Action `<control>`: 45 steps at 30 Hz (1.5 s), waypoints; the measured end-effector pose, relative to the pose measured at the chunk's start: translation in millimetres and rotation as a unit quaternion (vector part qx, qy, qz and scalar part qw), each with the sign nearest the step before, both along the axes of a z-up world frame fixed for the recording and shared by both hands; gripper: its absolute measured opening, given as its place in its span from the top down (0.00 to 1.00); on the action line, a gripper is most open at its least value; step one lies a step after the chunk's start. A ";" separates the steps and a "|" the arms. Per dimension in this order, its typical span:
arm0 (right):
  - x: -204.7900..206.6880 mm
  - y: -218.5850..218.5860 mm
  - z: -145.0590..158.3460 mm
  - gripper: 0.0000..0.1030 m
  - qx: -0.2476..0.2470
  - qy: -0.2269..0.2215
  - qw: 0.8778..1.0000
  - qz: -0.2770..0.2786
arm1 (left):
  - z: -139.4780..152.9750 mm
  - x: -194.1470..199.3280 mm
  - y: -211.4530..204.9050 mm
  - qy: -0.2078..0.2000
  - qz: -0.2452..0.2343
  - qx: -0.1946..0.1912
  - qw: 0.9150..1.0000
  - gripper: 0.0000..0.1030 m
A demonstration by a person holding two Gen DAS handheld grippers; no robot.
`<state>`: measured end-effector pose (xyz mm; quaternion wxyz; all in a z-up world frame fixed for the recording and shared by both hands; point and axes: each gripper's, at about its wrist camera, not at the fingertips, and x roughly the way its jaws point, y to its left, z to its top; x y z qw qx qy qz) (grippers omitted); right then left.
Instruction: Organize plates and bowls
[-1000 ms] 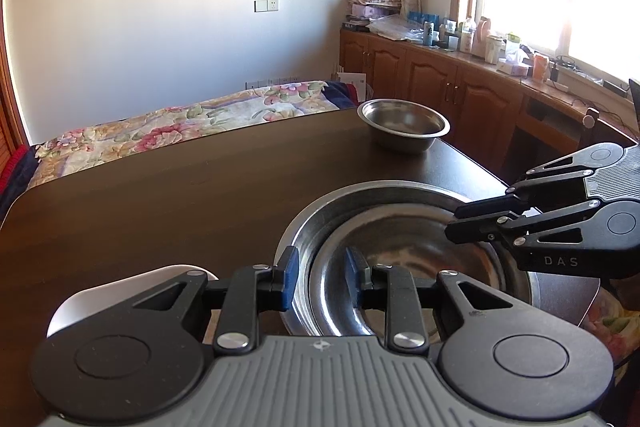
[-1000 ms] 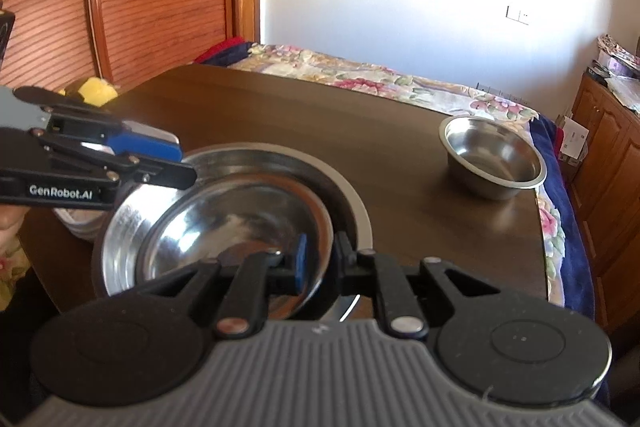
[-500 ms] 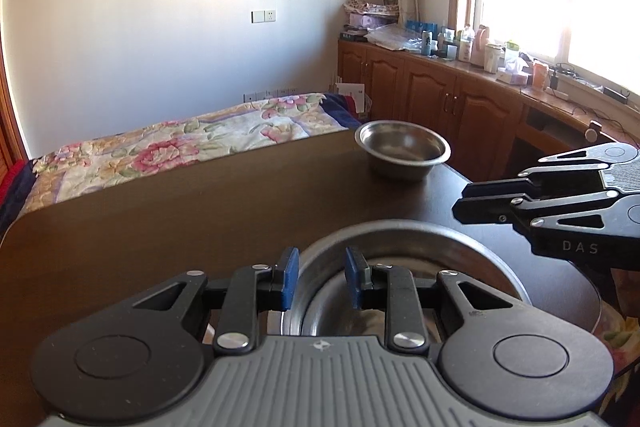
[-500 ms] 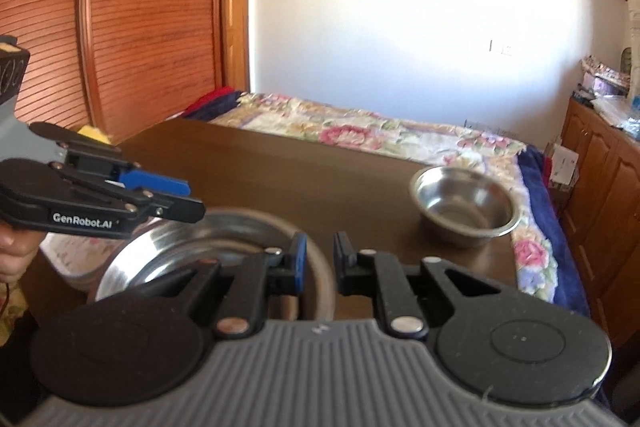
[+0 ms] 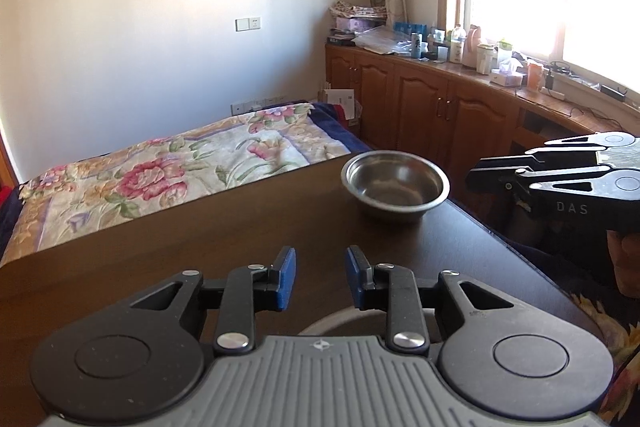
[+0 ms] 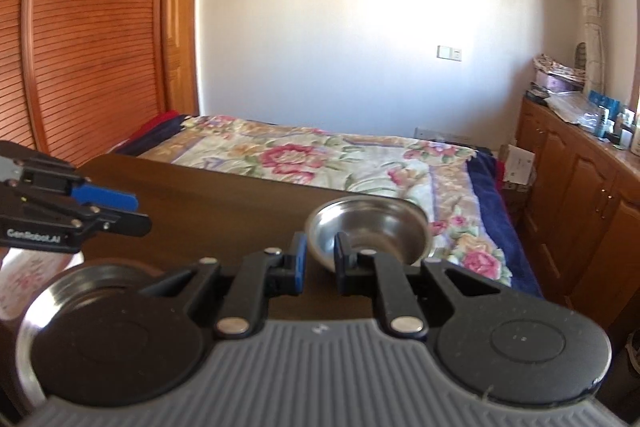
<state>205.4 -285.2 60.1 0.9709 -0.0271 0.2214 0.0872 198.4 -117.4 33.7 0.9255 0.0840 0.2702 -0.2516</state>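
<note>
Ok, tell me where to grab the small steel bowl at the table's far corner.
Pinch the near rim of the small round steel bowl from above: it sits upright and empty on the dark wooden table, its thin flared lip exposed, one jaw inside, one outside.

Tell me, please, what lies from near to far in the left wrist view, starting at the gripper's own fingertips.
left gripper → dark table → small steel bowl → floral bedspread → white wall

My left tool (image 5: 320, 277): black linkages, blue pads, silver screws, ribbed grey body, "GenRobot.AI" on its side. Right tool (image 6: 321, 259): same build, "DAS" on its side.
</note>
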 end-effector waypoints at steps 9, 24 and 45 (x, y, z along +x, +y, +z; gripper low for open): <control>24.1 -30.4 -10.4 0.54 0.019 -0.006 0.999 -0.042 | 5.3 25.3 -34.1 -0.004 -0.020 0.011 1.000 0.47; 68.9 -69.2 -36.8 0.46 0.061 0.021 0.995 -0.070 | -2.4 87.4 -76.1 0.021 -0.031 0.019 0.999 0.33; 81.0 -78.2 -57.5 0.49 0.122 0.068 0.990 -0.027 | -39.4 143.9 -110.6 0.097 -0.051 0.063 0.992 0.69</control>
